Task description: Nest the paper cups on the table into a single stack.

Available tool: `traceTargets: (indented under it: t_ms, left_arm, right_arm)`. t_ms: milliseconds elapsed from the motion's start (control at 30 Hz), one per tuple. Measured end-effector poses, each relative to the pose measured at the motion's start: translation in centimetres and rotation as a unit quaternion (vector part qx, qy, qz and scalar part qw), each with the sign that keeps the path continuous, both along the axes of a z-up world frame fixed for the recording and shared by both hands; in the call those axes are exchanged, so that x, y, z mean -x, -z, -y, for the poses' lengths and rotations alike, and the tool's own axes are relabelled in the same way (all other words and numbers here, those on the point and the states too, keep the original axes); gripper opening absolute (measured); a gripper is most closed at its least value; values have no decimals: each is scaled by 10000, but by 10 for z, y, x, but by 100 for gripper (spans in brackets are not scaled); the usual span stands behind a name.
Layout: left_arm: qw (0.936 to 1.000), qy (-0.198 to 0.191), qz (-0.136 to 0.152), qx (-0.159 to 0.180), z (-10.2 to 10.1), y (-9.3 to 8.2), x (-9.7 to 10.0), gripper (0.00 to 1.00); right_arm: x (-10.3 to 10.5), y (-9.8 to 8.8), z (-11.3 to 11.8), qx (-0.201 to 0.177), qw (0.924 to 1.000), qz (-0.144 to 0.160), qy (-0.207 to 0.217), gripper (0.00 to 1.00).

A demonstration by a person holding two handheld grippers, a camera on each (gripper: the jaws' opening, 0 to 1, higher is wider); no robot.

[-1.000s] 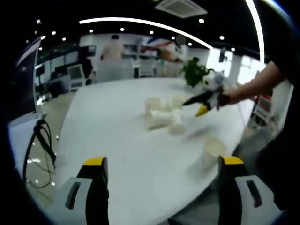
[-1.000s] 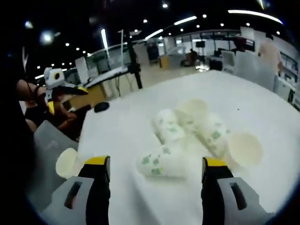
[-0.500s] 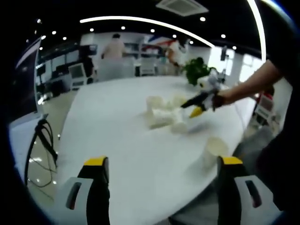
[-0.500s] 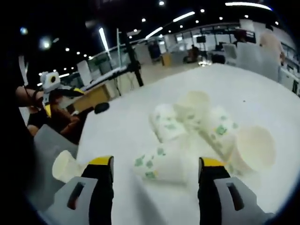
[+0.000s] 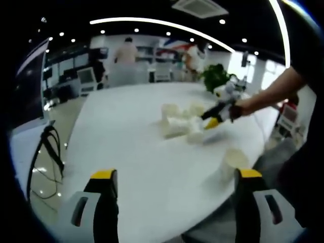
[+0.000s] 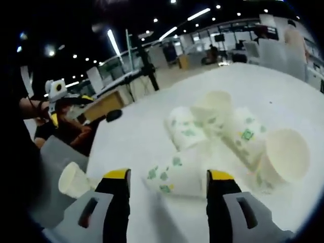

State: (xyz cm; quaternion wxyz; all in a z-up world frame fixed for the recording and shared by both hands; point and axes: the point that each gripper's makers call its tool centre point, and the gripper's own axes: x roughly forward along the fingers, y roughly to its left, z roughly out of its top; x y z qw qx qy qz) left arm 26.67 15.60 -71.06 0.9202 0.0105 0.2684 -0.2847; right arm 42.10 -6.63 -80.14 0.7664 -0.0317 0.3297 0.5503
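1. Progress: nothing nested as far as I can see. All cups are loose on the white table; no stack started.
2. Main cluster of paper cups lies mid-table, mostly on their sides, touching or overlapping. Exact count is unclear because of blur; roughly five.
3. Nearest cup, with the green print, lies on its side directly between the right gripper jaws, its base end towards the camera.
4. Right gripper: jaws spread either side of that cup and not visibly pressing it. Whether they touch it I cannot tell. Judging by position, this is the first pick.
5. A wide-mouthed cup lies at the cluster's right edge, its opening facing the camera. It could serve as the receiver.
6. One stray cup sits apart near the table edge, close to the person; in the right gripper view it shows at lower left.
7. Left gripper: jaws wide apart, nothing between them, held well back from the cluster and above the table's near side.
8. Left to do: grab the first cup, seat it in another, repeat for the rest, then fetch the stray.
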Motion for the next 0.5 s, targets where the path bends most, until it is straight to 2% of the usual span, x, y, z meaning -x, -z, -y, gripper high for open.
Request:
traceTargets:
  t_ms: [133,267,400,500]
  left_arm:
    - [10000,0,-8,15,1,0,-1,94]
    - [10000,10,24,27,2,0,-2,94]
    - [10000,37,9,32,3,0,-1,94]
    - [10000,32,-17,43,3,2,0,94]
  right_arm:
    - [4,0,2,-92,9998,-156,13,52]
    - [9,-1,3,-124,9998,-176,-36,47]
    - [14,-2,4,-194,9994,-281,-100,40]
    - [20,-4,5,-308,9988,-349,-139,31]
